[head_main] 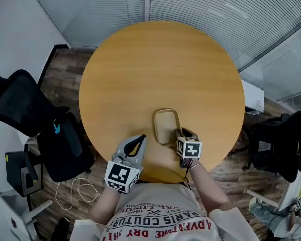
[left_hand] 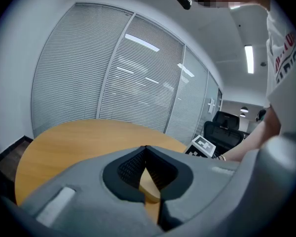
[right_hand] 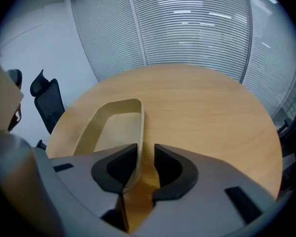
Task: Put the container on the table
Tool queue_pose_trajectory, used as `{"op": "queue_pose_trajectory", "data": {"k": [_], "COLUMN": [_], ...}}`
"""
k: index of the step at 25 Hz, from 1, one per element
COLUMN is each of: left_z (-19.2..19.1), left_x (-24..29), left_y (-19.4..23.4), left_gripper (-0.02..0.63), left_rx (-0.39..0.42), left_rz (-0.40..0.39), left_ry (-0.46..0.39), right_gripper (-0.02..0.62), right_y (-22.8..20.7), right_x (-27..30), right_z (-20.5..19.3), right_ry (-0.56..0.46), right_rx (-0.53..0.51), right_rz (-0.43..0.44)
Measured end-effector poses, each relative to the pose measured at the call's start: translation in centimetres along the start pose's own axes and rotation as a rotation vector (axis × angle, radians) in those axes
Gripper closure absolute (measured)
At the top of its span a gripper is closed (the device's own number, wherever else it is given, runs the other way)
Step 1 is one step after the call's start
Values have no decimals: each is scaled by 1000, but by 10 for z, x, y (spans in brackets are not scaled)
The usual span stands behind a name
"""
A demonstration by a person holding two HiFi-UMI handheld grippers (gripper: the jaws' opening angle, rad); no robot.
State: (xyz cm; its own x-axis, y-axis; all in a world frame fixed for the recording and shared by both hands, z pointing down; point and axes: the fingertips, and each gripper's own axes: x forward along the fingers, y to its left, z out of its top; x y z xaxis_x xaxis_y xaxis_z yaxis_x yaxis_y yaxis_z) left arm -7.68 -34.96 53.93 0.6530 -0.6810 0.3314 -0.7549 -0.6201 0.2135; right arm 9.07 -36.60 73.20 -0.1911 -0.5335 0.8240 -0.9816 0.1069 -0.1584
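The container (head_main: 166, 126) lies flat on the tabletop (head_main: 160, 64), where the task wants it. The right gripper (head_main: 181, 133) has its jaws spread around the container's wall. The left gripper (head_main: 138, 141) has its jaws pressed together, empty. It looks to me like the letting go, so drawing away must not catch the wall.

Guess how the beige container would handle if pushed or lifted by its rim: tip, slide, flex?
The container looks low and wide, so it probably won't tip or roll. Its wall looks thin where it stands between the right gripper's open jaws, so it is likely light and may flex. On the smooth table a push would probably slide it.
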Motion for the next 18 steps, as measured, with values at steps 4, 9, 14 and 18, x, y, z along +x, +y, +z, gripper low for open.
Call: {"op": "queue_pose_trajectory", "data": {"k": [4, 9, 14, 18], "left_z": [1, 12, 22, 41], "left_x": [1, 1, -3, -13], "left_y": [-5, -33, -46, -51], "left_gripper": [600, 600, 600, 600], "left_rx": [1, 11, 32, 40], "left_rz": [-7, -44, -29, 3], "left_ry": [-11, -32, -48, -79], "right_gripper": [477, 492, 584, 586], "right_y": [3, 5, 10, 14], "right_x": [-19, -55, -108, -162], "right_z": [15, 33, 65, 96], "right_ry": [-74, -158, -338, -537], "right_rx": [-32, 2, -40, -109], "right_rz": [-3, 45, 50, 71]}}
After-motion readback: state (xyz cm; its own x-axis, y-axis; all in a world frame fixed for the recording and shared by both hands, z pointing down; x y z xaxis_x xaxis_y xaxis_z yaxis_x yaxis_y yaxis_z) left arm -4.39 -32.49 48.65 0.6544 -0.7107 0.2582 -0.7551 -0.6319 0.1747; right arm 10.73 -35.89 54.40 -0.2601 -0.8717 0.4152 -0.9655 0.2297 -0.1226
